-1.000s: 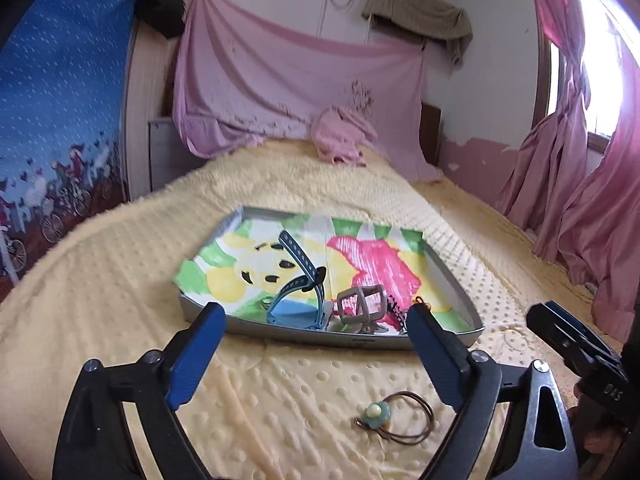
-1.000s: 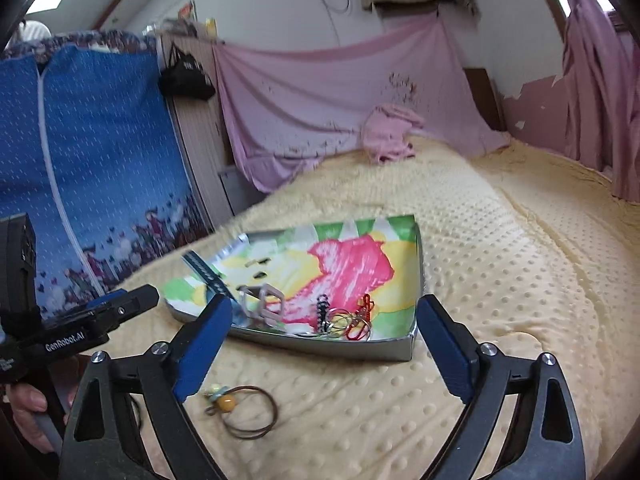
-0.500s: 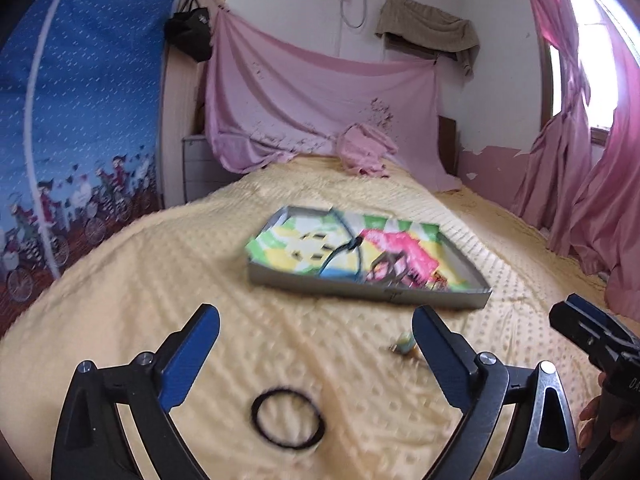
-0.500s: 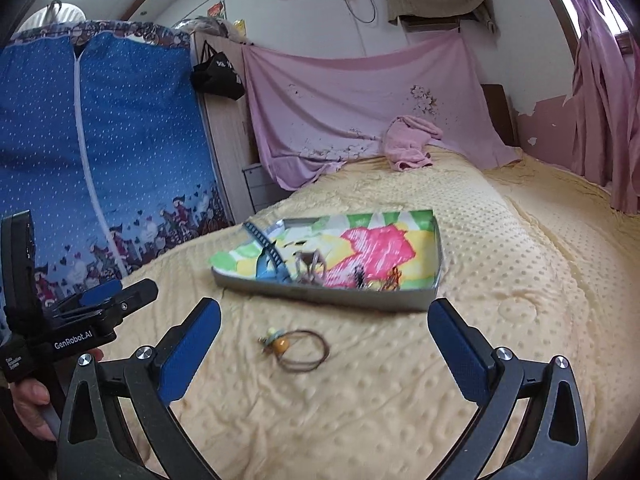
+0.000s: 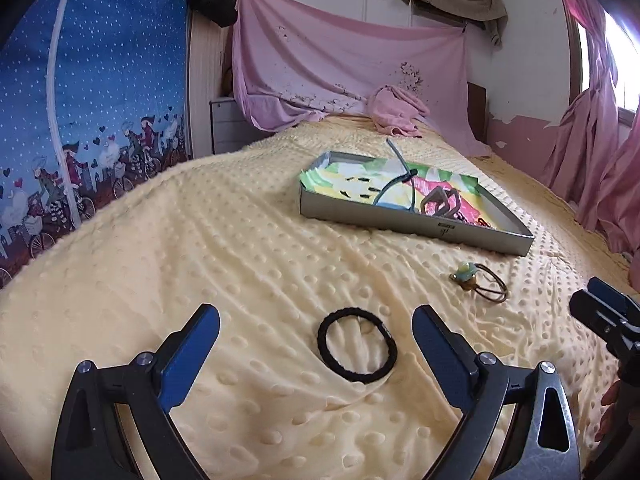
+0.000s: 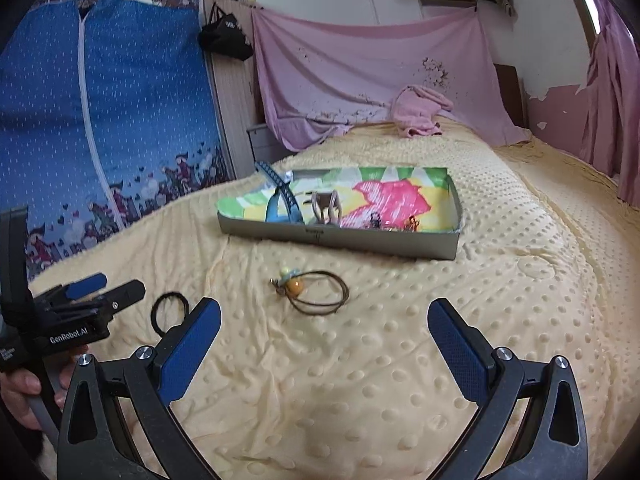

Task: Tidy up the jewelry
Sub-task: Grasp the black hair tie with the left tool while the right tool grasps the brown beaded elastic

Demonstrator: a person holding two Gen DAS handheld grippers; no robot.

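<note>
A black hair tie (image 5: 357, 345) lies flat on the yellow dotted blanket (image 5: 200, 248), a closed ring with bare blanket showing through it. In the left wrist view it sits between the two blue-padded fingers of the left gripper (image 5: 316, 350), nearer the right-hand finger than the left one, and touches neither. The left gripper stands wide apart and holds nothing. In the right wrist view the same black hair tie (image 6: 170, 312) lies just beyond the right gripper's left finger, which hides part of the ring.

Farther out, a thin brown hair tie with beads (image 5: 482, 278) rests on the blanket between the black ring and the tray. In the right wrist view this brown hair tie (image 6: 316, 290) lies ahead of the right gripper (image 6: 324, 346), beyond its fingertips and left of the middle of the gap. The right gripper is also spread wide and empty.

The grey tray (image 5: 400, 222) with a bright cartoon lining sits farther back on the blanket, well apart from both grippers. Inside it stand a blue hair clip (image 6: 285, 204) and a beige claw clip (image 6: 326, 208), with some small pieces near its right end too small to tell
</note>
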